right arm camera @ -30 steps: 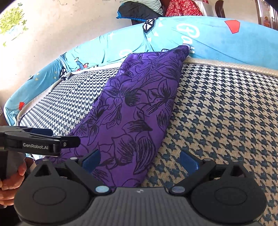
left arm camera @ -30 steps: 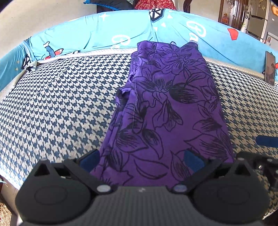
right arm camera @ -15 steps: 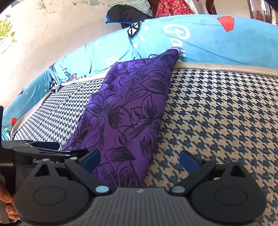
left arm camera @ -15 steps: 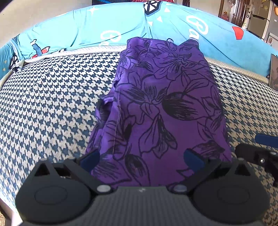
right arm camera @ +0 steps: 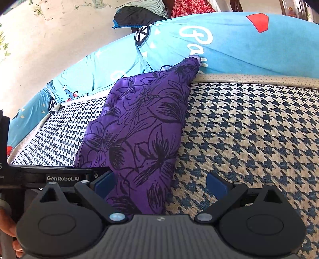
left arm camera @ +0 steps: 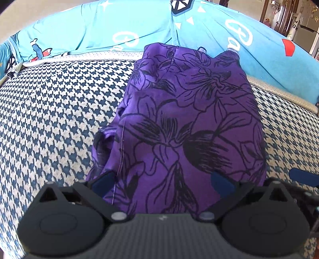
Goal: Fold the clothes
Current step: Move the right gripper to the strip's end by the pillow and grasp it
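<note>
A purple garment with black flower outlines lies folded into a long strip on the houndstooth mattress, its far end against the blue cushion. My left gripper is open, its jaws spread over the garment's near end. My right gripper is open too, over the garment's near right edge, with its right finger above bare mattress. The left gripper's body shows at the left of the right wrist view. The right gripper's finger shows at the right edge of the left wrist view.
A bright blue printed cushion runs along the far side of the mattress, also in the right wrist view. Behind it are a pale wall and heaped clothes. A hand grips the left tool.
Both grippers have moved forward along the garment toward the cushion; the garment looks larger and nearer. The two tools now sit closer side by side. Jaws stay open.
</note>
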A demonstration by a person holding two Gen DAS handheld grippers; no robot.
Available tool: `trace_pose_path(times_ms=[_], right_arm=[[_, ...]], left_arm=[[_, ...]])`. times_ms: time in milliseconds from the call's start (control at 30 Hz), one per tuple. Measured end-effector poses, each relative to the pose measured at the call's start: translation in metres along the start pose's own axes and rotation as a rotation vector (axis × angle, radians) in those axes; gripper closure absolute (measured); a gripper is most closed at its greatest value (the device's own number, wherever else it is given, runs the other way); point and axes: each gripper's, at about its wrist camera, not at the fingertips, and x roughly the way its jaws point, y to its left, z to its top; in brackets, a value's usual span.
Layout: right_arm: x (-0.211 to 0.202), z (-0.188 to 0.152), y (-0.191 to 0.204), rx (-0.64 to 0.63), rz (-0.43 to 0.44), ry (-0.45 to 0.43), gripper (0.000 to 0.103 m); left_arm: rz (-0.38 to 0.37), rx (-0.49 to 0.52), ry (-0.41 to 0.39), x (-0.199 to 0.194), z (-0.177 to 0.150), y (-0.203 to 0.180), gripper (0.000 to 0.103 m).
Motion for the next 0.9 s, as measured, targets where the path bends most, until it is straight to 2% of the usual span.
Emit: trace_pose_path(times_ms=[267,600,900], right_arm=[[0.016,0.015,-0.016,0.070,0.004,-0.022,0.005],[0.030,0.029,-0.033,0.099,0.002,-0.051,0.005],[0.045,0.045,-0.049,0.209,0.088,-0.096,0.005]], left_arm=[[0.007,-0.037,0.000,0.008,0.014,-0.001,0.000],[0.068,-0.072,0.037,0.022,0.023,0.005,0.000],[0.111,-0.095,0.066,0.033,0.028,0.009,0.000]])
